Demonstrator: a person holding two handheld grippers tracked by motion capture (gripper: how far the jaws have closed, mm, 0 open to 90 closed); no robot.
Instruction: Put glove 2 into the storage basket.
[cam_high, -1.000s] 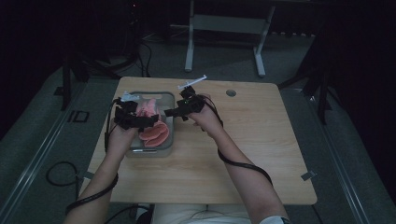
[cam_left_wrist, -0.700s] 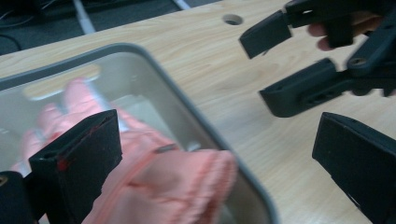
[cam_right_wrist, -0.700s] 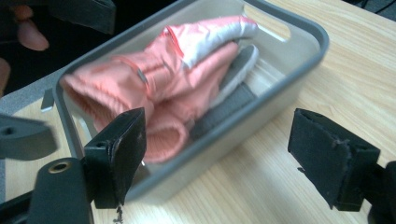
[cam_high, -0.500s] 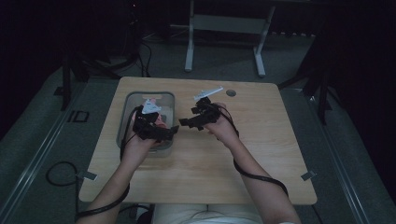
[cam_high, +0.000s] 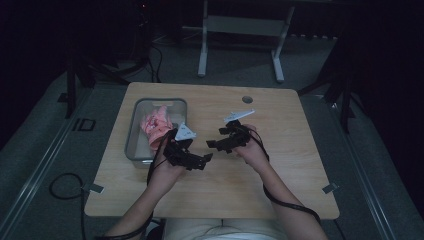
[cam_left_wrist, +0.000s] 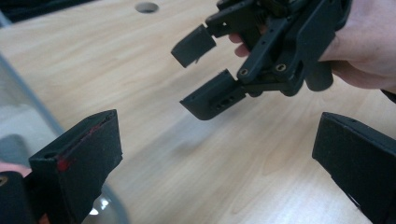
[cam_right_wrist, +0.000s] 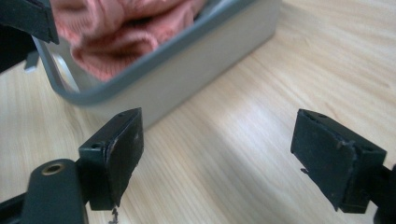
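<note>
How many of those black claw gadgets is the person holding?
2. The left gripper is just right of the grey bin that holds the pink cloth; the right gripper is at mid-table, facing it. Both have open, empty jaws.

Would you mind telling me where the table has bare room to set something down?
The right half of the table is bare, beyond the right gripper. The far edge around the small hole is free too. It is crowded at the left, where the tray holding pink cloth sits beside the left gripper.
</note>
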